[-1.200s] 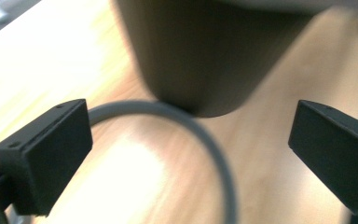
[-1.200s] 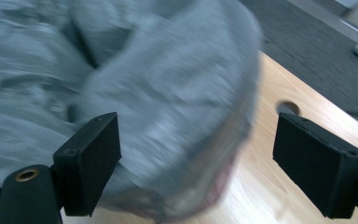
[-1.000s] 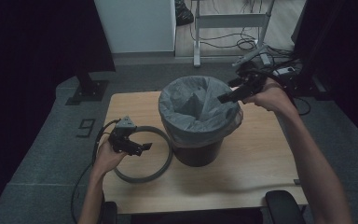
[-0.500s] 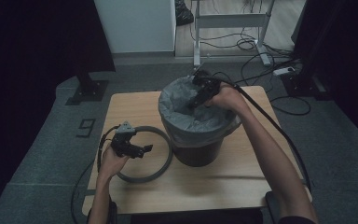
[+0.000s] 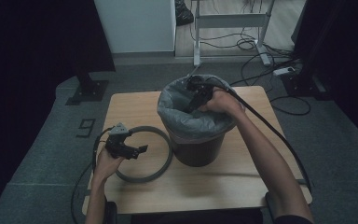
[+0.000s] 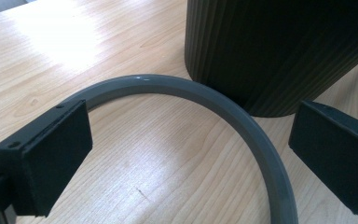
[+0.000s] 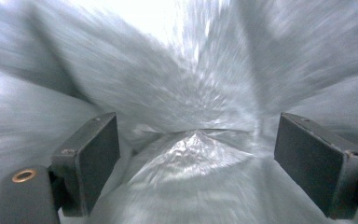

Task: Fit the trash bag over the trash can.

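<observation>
Left tongs [image 5: 142,149] hang jaws apart, nothing between the pads, low over the grey ring [image 5: 164,158], which lies flat on the bench [image 5: 242,186] touching the bin's foot. Ring looks like rigid plastic, light, smooth and probably slick; best taken across its narrow band on the near arc, away from the bin wall.

Right tongs [image 5: 189,106] are jaws apart too, dipped inside the liner bag [image 7: 191,154], pads not pressing the film. Bag is thin, soft, crinkly film: it will bunch and slide, tears easily, so pinch a fold at the rim overhang.

Bin [image 5: 196,149] is dark and ribbed, and blocks the ring's far side. Beyond the bench: floor cables [image 5: 256,46] and a stand, well clear.
</observation>
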Tool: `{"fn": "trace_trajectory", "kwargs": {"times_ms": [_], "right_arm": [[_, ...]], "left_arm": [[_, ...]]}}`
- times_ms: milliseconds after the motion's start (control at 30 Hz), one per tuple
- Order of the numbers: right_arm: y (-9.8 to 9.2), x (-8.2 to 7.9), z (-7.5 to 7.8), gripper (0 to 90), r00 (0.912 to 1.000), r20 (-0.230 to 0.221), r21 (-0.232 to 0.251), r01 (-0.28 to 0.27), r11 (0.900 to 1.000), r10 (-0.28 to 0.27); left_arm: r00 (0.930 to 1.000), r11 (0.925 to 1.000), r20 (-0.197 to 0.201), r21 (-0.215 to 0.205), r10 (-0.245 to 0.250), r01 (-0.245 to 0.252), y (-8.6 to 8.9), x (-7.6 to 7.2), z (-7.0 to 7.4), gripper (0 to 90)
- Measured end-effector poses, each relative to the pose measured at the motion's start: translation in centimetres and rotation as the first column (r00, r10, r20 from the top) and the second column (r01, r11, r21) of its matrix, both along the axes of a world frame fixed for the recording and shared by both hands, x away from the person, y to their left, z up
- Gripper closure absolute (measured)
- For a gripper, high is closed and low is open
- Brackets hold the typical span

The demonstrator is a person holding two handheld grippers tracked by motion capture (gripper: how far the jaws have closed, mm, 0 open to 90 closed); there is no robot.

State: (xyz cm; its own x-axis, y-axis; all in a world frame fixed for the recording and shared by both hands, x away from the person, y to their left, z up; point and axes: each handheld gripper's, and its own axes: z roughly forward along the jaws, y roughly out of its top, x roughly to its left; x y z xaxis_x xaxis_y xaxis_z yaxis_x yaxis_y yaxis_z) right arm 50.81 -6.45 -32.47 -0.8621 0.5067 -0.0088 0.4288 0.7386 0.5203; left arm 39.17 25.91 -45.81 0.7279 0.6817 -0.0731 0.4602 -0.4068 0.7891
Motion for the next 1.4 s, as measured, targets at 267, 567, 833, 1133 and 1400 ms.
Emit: {"fn": "trace_trajectory", "kwargs": {"times_ms": [267, 567, 833, 1133, 1400], "right_arm": [[0.9, -4.0, 4.5, 15.4, 0.9902, 0.036, 0.134, -0.139, 0.981, 0.135], [5.0, -3.2, -2.4, 13.9, 0.9915, -0.012, -0.02, -0.129, 0.991, 0.129], [4.8, -3.2, -2.3, 13.9, 0.9916, 0.03, -0.081, -0.123, 0.989, 0.126], [-0.4, -1.2, 2.4, 13.6, 0.99, 0.13, -0.02, 0.058, 0.998, -0.055], [-0.3, 2.2, -2.7, 14.4, 0.9902, 0.053, -0.037, 0.132, 0.991, -0.129]], "left_arm": [[0.9971, 0.9934, -0.009, 0.086, 0.076, -0.075, 1.0, 0.4, -1.8, 0.0], [0.9799, 0.9707, -0.013, 0.14, 0.199, -0.196, 3.8, 0.9, -5.4, 0.0], [0.9745, 0.9681, -0.008, 0.116, 0.224, -0.222, 4.9, 0.9, -6.8, 0.0], [0.9816, 0.9723, -0.01, 0.14, 0.19, -0.187, 4.3, 1.0, -7.2, 0.0], [0.9863, 0.9756, -0.016, 0.15, 0.164, -0.16, 4.1, 1.0, -7.4, 0.0]]}}
